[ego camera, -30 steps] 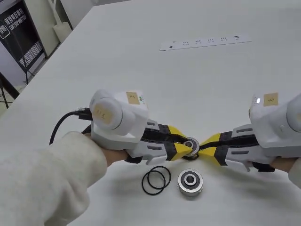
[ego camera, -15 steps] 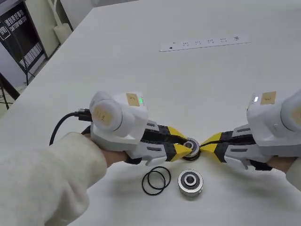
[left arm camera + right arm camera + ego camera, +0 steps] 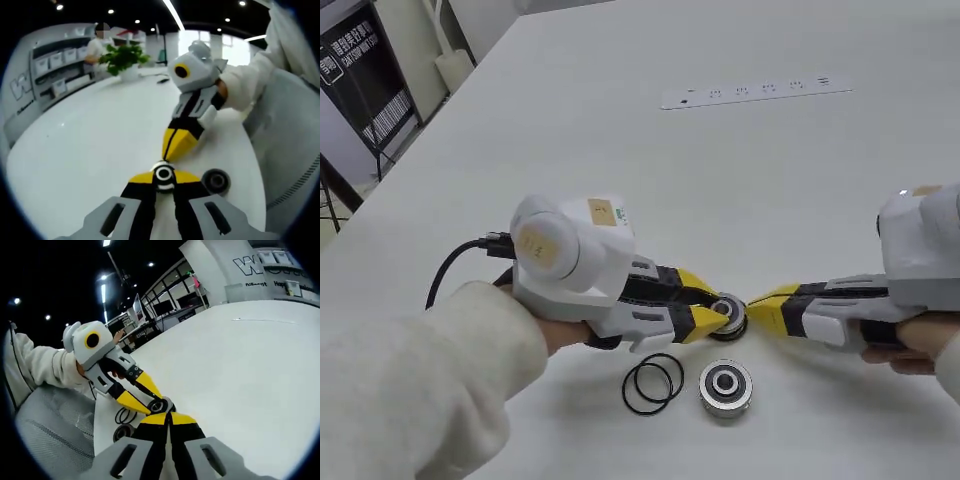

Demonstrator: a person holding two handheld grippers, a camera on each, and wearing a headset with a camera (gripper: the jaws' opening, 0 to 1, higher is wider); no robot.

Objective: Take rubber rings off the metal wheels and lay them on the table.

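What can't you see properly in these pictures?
- Held wheel, head view: the left tool covers its rim, so any ring there is hidden.
- Right tool, head view: whether its tips pinch a ring is too small to tell.
- Power strip markings, head view: too small.

Office showroom, white shelves (image 3: 55,65), potted plant (image 3: 122,57), monitors (image 3: 162,306)

Rings (image 3: 652,381) left of loose wheel (image 3: 725,386) on table (image 3: 720,200); held wheel (image 3: 727,312) just behind them.

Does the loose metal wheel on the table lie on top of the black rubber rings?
No, the loose wheel lies flat beside the rubber rings, with bare table between them.
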